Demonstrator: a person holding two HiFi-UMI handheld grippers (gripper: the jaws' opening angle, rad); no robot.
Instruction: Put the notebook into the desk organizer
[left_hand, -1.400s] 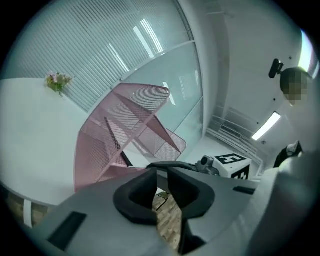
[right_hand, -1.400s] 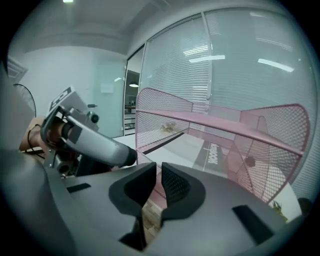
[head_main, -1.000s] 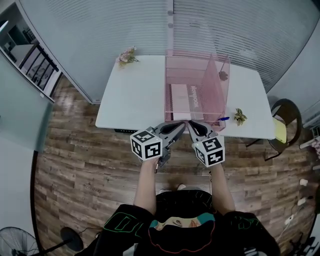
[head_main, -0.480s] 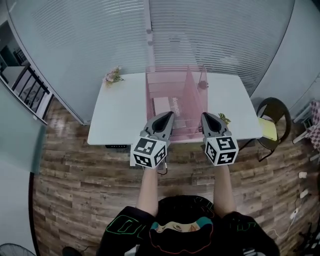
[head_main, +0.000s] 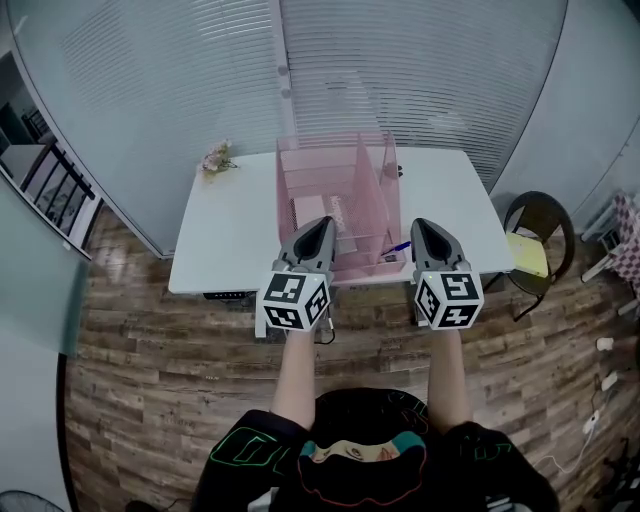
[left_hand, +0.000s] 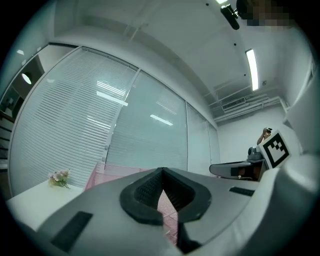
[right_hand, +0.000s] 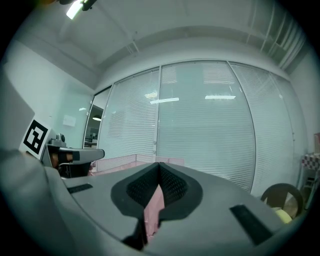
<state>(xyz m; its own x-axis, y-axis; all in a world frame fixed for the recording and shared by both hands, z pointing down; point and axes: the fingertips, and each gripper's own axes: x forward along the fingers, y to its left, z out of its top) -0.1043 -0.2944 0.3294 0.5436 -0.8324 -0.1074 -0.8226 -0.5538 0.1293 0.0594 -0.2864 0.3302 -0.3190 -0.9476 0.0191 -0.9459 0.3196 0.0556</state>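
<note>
A pink wire-mesh desk organizer (head_main: 365, 195) stands on the white table (head_main: 230, 235). A pale notebook (head_main: 308, 212) rests inside its left compartment, partly hidden by my left gripper. The left gripper (head_main: 322, 223) hovers at the organizer's near left corner, shut and holding nothing. To the right of the organizer my right gripper (head_main: 424, 226) is also shut and empty. In the left gripper view the shut left gripper (left_hand: 161, 172) points over the organizer's rim (left_hand: 107, 172). In the right gripper view the shut right gripper (right_hand: 159, 167) has the organizer (right_hand: 122, 161) to its left.
A blue pen (head_main: 396, 247) lies at the table's front edge between the grippers. A flower sprig (head_main: 215, 158) sits at the table's far left corner and a small one (head_main: 393, 171) behind the organizer. A dark chair (head_main: 530, 235) with a yellow cushion stands right of the table.
The two grippers, tips nearly together at the organizer's front a second ago, have drawn apart to its left and right. The head view has shifted, so the table sits further left.
</note>
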